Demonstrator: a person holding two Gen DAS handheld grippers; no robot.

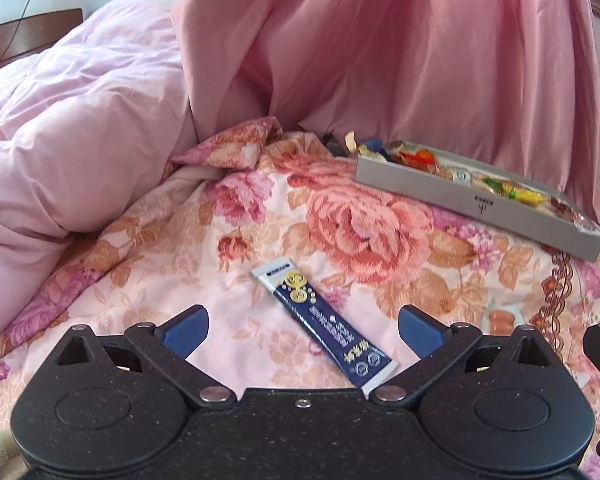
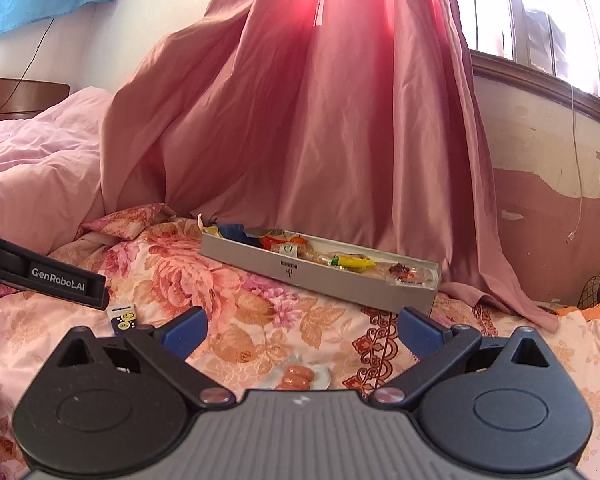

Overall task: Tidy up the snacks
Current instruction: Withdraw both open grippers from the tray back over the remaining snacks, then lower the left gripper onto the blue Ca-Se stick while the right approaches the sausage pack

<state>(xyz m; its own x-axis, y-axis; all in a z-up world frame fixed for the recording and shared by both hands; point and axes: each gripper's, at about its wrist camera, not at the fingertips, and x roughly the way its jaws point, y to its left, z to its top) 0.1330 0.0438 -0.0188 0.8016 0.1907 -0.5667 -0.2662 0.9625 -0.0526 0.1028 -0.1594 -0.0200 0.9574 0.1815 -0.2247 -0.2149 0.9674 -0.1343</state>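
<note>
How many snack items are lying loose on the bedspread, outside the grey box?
2: a navy stick packet between the left gripper's fingers, and a clear sausage pack between the right gripper's. Others may be hidden.

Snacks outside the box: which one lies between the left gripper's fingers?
The blue stick packet, lying diagonally on the floral sheet. The sausage pack lies under the right gripper instead.

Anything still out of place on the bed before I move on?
Yes. A blue snack bar and a clear pack of small sausages lie loose on the floral bedspread, outside the grey tray holding the other snacks.
</note>
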